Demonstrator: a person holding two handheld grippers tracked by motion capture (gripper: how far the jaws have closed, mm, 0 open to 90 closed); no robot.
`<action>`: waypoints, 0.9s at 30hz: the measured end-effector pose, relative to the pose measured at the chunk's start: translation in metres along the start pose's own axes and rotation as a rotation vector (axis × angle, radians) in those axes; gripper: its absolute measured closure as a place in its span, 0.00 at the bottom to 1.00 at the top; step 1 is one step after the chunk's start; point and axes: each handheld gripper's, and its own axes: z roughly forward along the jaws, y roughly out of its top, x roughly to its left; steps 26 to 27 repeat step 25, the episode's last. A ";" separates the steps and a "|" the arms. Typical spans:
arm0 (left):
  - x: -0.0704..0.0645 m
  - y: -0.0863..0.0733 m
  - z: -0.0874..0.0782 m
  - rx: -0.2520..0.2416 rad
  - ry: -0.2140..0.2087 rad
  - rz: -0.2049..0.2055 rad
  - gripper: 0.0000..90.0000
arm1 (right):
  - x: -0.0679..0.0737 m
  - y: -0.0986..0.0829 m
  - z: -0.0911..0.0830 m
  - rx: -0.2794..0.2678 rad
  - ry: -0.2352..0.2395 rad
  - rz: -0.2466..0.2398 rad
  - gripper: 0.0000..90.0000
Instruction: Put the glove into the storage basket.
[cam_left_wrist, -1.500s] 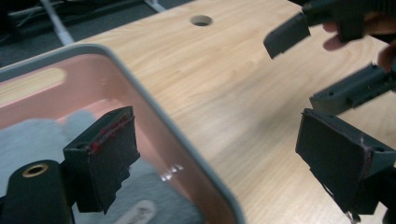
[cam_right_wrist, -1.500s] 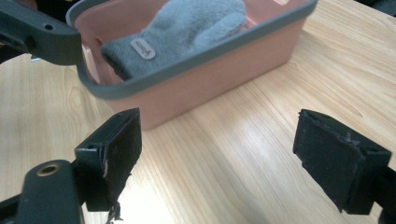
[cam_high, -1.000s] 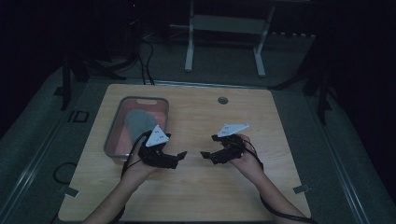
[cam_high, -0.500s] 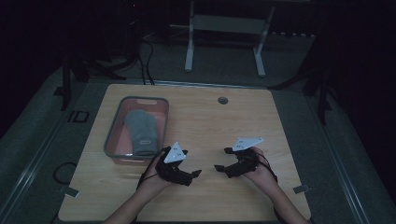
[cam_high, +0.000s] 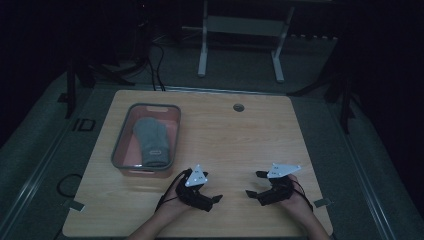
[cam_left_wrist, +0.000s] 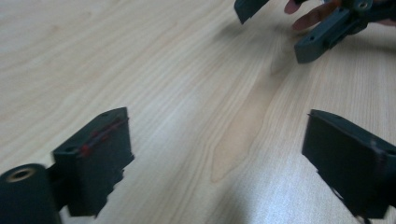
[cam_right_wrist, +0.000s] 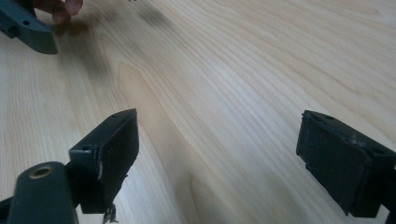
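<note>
My left gripper (cam_high: 212, 202) rests low on the wooden table (cam_high: 225, 135) near its front edge, pointing right, open with nothing between its jaws. My right gripper (cam_high: 254, 184) lies a short way to its right, pointing left, also open and holding nothing. In the left gripper view my own gripper (cam_left_wrist: 219, 154) spans bare wood, and the right gripper (cam_left_wrist: 327, 32) faces it at the top right. In the right gripper view my gripper (cam_right_wrist: 219, 158) is spread wide over wood, with the left gripper (cam_right_wrist: 28, 28) at the top left.
A red bin with a grey rim (cam_high: 120, 145) stands on the table's left half, holding a folded grey cloth (cam_high: 151, 140). A round cable hole (cam_high: 238, 107) sits near the far edge. A metal stand (cam_high: 240, 30) is on the floor beyond the table.
Both hands have drawn back toward the table's front edge. The left gripper left the bin's corner and moved right and nearer; the right gripper moved nearer and slightly right.
</note>
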 end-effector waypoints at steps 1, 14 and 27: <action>-0.002 -0.001 0.002 0.003 0.003 0.007 0.08 | -0.001 -0.003 -0.002 -0.005 -0.009 0.002 0.14; -0.007 -0.007 0.008 -0.025 0.009 0.022 0.03 | -0.013 -0.026 -0.029 -0.038 -0.086 -0.008 0.15; -0.006 -0.009 0.008 -0.034 0.014 0.013 0.03 | -0.016 -0.031 -0.031 -0.052 -0.084 0.000 0.16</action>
